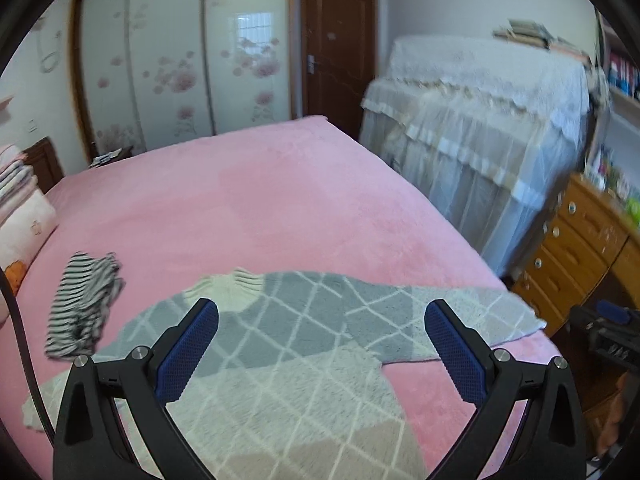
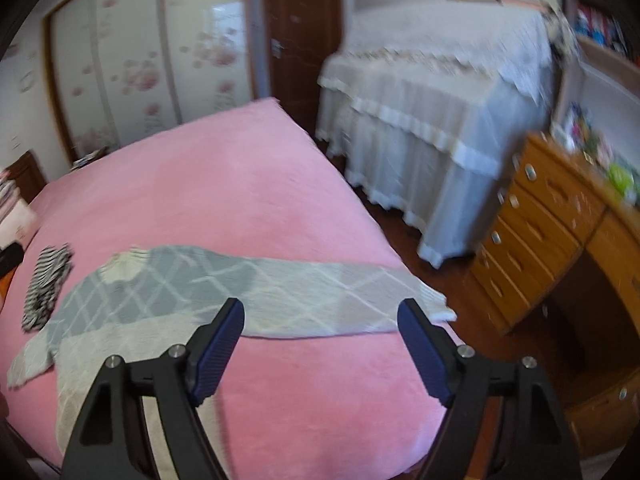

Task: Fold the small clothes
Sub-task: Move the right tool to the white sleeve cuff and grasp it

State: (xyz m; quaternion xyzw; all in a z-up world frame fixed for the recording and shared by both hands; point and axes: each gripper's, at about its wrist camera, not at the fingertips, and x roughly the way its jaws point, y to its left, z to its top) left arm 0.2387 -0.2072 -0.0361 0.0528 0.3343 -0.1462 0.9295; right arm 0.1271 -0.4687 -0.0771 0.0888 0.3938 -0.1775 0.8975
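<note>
A grey and cream sweater with a white diamond pattern [image 1: 288, 344] lies spread flat on the pink bed [image 1: 260, 200], collar toward the far side, one sleeve stretched right to the bed's edge. My left gripper [image 1: 320, 312] hovers open above the sweater's chest, nothing between its blue pads. In the right wrist view the same sweater [image 2: 168, 296] lies left of centre with its long sleeve [image 2: 340, 300] reaching the bed's right edge. My right gripper [image 2: 320, 312] stands open above that sleeve, jaws apart and empty. A crumpled black-and-white striped garment [image 1: 84, 304] lies left of the sweater.
Folded bedding and a pillow [image 1: 20, 216] are stacked at the bed's left end. A lace-covered piece of furniture [image 1: 480, 128] stands beyond the bed's right side. A wooden chest of drawers [image 2: 540, 232] is close to the bed's near right corner. A wardrobe and a brown door are behind.
</note>
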